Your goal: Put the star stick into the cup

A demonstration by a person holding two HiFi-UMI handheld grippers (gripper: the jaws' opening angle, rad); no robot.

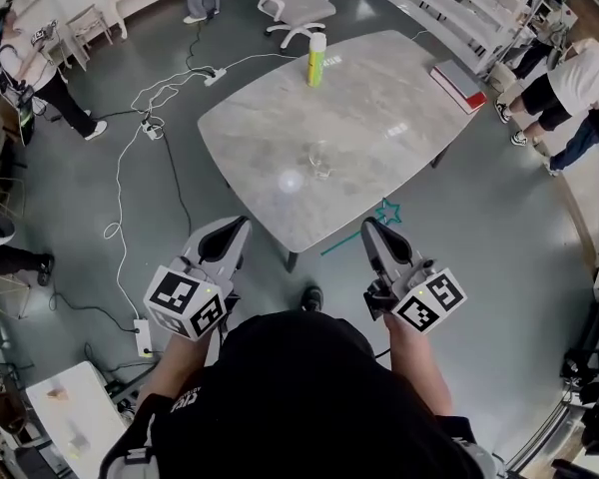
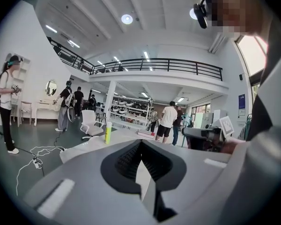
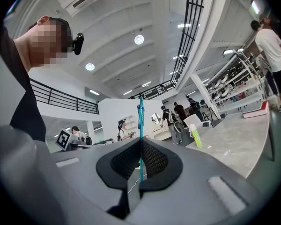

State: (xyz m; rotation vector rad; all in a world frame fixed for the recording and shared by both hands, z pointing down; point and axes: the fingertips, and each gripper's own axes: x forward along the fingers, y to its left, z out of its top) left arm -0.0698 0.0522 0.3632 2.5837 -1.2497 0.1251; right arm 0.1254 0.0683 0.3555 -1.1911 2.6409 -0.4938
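Note:
A clear cup point(image 1: 319, 159) stands near the middle of the grey marble table point(image 1: 379, 88). The teal star stick point(image 1: 384, 214) is pinched in my right gripper point(image 1: 375, 230), which is shut on it just off the table's near edge. Its star points toward the table and its thin shaft runs back to the left. In the right gripper view the stick point(image 3: 140, 114) rises straight up from between the closed pads point(image 3: 149, 159). My left gripper point(image 1: 236, 230) hovers to the left of the table's near corner, its jaws together and empty, as the left gripper view point(image 2: 140, 143) also shows.
A yellow-green bottle point(image 1: 316, 59) stands at the table's far side and a red and white book point(image 1: 458, 84) lies at its right edge. A white office chair point(image 1: 297, 6) is beyond. Cables and a power strip point(image 1: 150, 126) lie on the floor at left. People stand around the room.

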